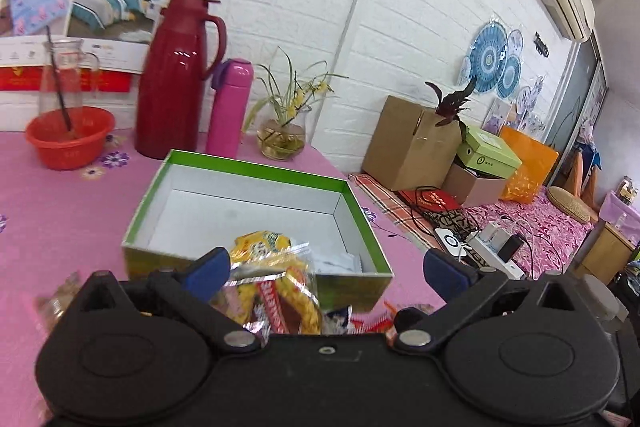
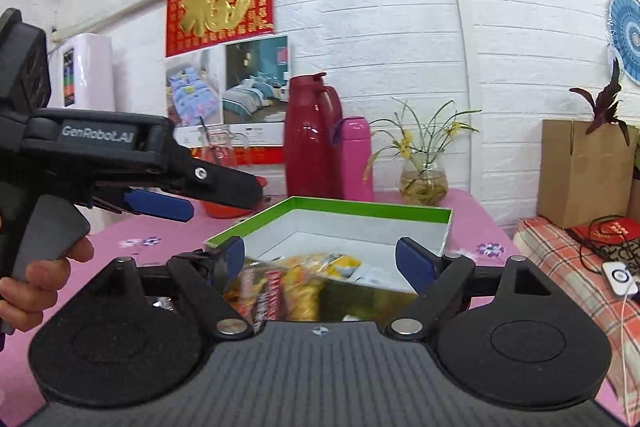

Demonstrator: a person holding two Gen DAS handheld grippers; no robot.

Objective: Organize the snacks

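Dropping snack packets [image 1: 276, 279] into the green-rimmed box [image 1: 256, 171] looks like the step in hand; best done by carrying each packet well over the near wall before letting go, since the yellow-and-red bundle sits right at that near edge, partly spilling toward the tongs; left tongs [image 1: 326, 267] spread wide, gripping nothing; right tongs [image 2: 320, 261] likewise spread, packets just ahead but not pinched; worth closing on the crinkly seam rather than the puffy middle. Counting: one box on the pink table [image 1: 60, 211]; several packets, too jumbled and blurred for a number; one red flask [image 1: 172, 79], one pink bottle [image 1: 230, 107], one red bowl [image 1: 70, 139], one glass jug [image 1: 64, 75], one plant vase [image 1: 282, 139].
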